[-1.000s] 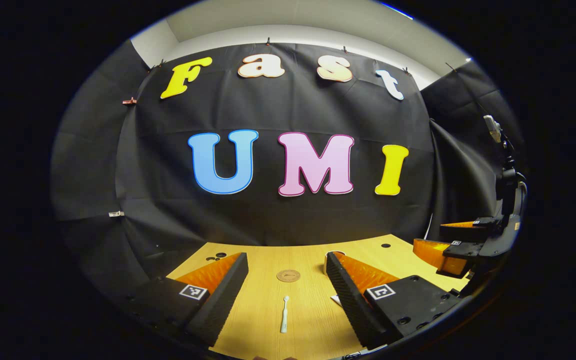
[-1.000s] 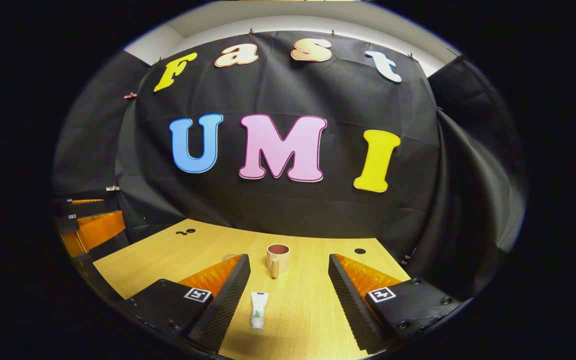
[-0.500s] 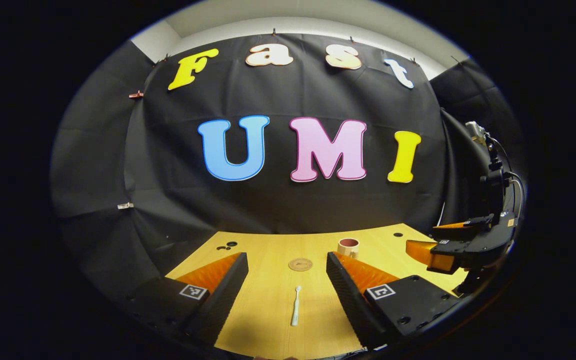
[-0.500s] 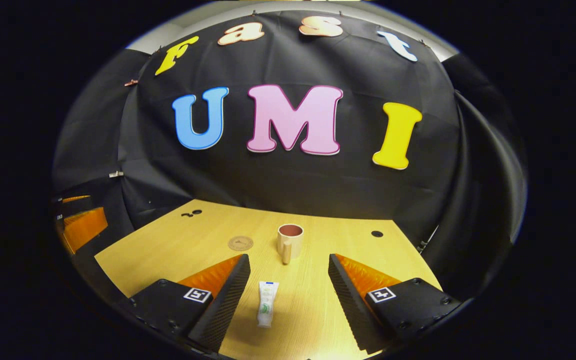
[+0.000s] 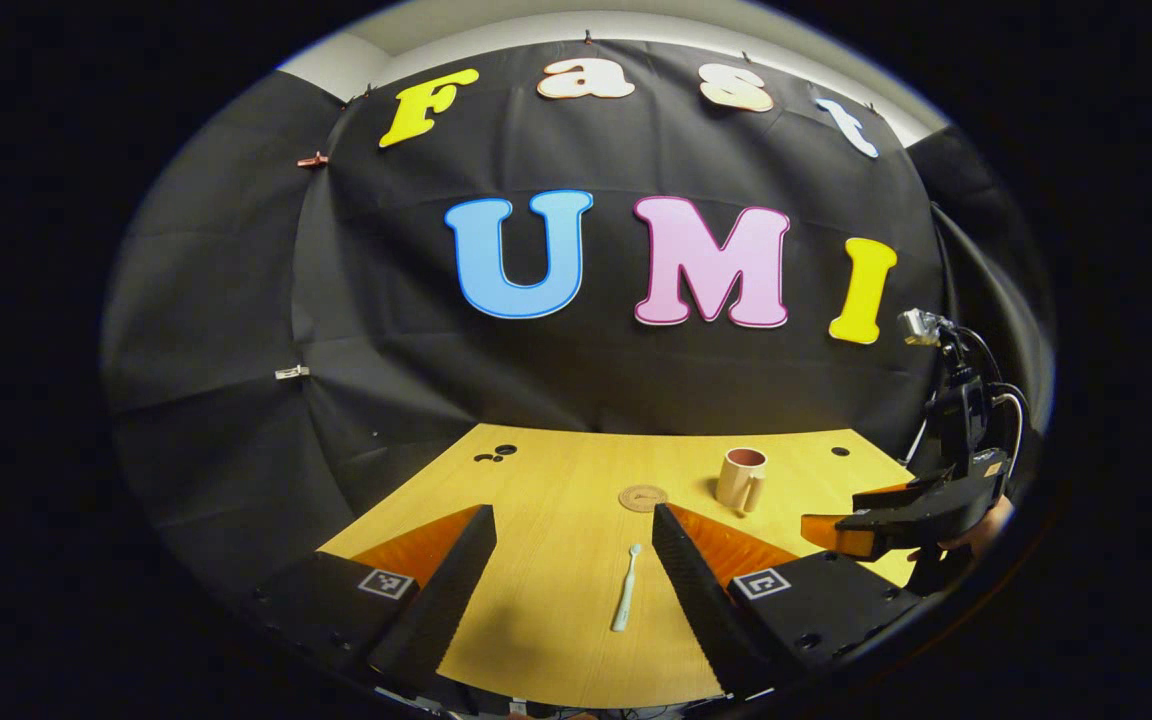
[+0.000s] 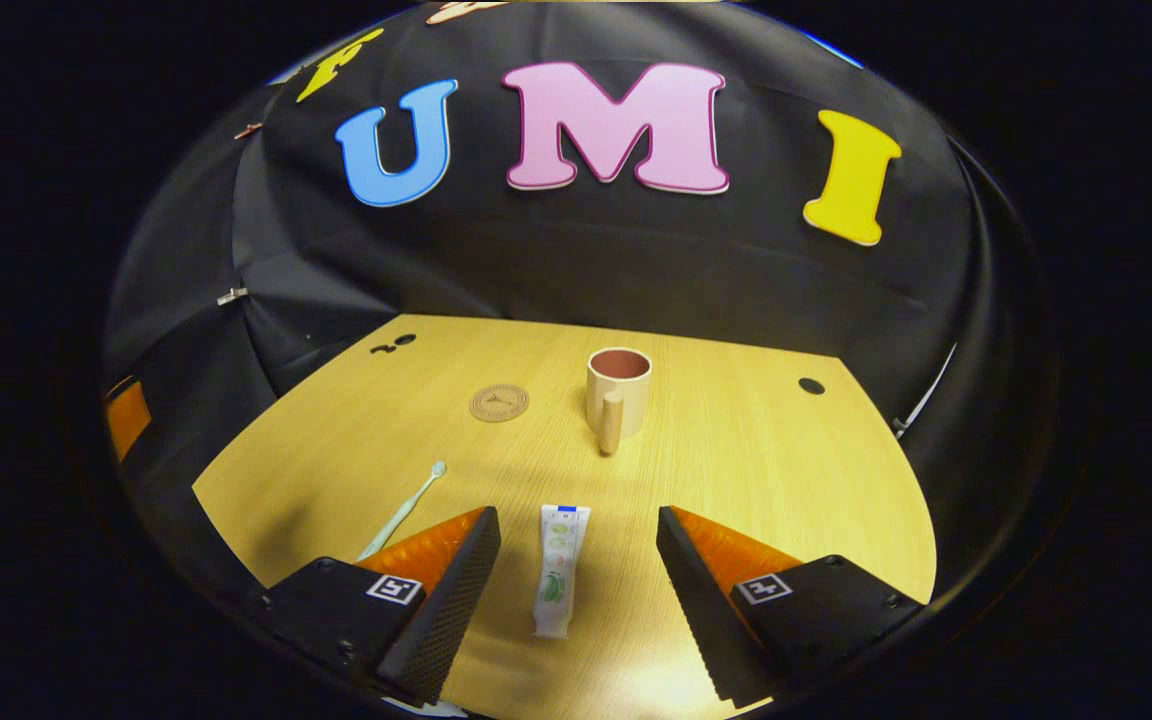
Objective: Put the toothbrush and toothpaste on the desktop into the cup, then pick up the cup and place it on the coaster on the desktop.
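Both grippers hover above the counter [image 6: 756, 470], fingers spread wide and empty: left gripper [image 5: 568, 590] over the toothbrush [image 5: 625, 600], right gripper [image 6: 576, 590] over the toothpaste [image 6: 558, 572]; toothbrush handle partly hidden.

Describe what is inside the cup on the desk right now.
The cup stands upright and its reddish inner wall shows, with nothing sticking out. Its bottom is hidden by the rim. The toothbrush and toothpaste lie flat on the desk.

The light wooden desk [image 6: 756, 470] carries a toothbrush [image 6: 401, 515] lying flat at the left, a toothpaste tube [image 6: 559, 568] beside it, an upright cup [image 6: 619, 393], and a round coaster [image 6: 499, 403] near the cup.
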Motion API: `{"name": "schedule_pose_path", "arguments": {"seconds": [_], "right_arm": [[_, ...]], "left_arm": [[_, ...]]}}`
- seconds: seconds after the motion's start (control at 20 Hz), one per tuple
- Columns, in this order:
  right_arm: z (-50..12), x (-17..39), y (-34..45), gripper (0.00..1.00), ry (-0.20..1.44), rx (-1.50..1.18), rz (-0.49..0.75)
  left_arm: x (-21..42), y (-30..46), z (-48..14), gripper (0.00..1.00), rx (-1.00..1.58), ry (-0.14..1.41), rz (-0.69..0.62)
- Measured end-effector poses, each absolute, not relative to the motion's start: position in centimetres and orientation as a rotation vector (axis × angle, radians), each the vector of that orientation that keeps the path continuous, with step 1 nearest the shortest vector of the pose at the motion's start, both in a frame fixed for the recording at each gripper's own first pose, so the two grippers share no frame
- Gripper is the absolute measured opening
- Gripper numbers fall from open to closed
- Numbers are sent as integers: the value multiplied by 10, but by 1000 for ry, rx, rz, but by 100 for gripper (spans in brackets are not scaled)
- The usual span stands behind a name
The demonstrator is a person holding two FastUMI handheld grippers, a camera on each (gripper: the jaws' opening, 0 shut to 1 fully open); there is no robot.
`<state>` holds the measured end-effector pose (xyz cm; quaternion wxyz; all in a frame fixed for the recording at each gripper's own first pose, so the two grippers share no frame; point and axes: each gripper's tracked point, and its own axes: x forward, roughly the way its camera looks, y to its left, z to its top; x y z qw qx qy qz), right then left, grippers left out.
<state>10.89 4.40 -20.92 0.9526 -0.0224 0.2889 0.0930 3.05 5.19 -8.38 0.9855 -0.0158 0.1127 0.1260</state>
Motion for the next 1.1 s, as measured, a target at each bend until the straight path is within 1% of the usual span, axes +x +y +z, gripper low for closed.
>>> {"name": "schedule_pose_path", "arguments": {"seconds": [0.35,0.5,0.75,0.9,0.95,1.1], "right_arm": [[-277,128,52,98,791,-107,213],[-302,133,57,98,864,-115,224],[-344,135,56,98,985,-99,203],[-355,131,55,98,1047,-89,183],[-355,138,57,98,1027,-91,183],[-356,134,58,97,1059,-98,177]], "left_arm": [[36,54,-105,100,-40,291,311],[41,52,-113,100,-40,310,317],[45,47,-122,100,-61,335,316],[44,48,-130,100,-77,355,320],[44,49,-134,100,-80,362,322],[43,51,-139,100,-83,381,328]]}}
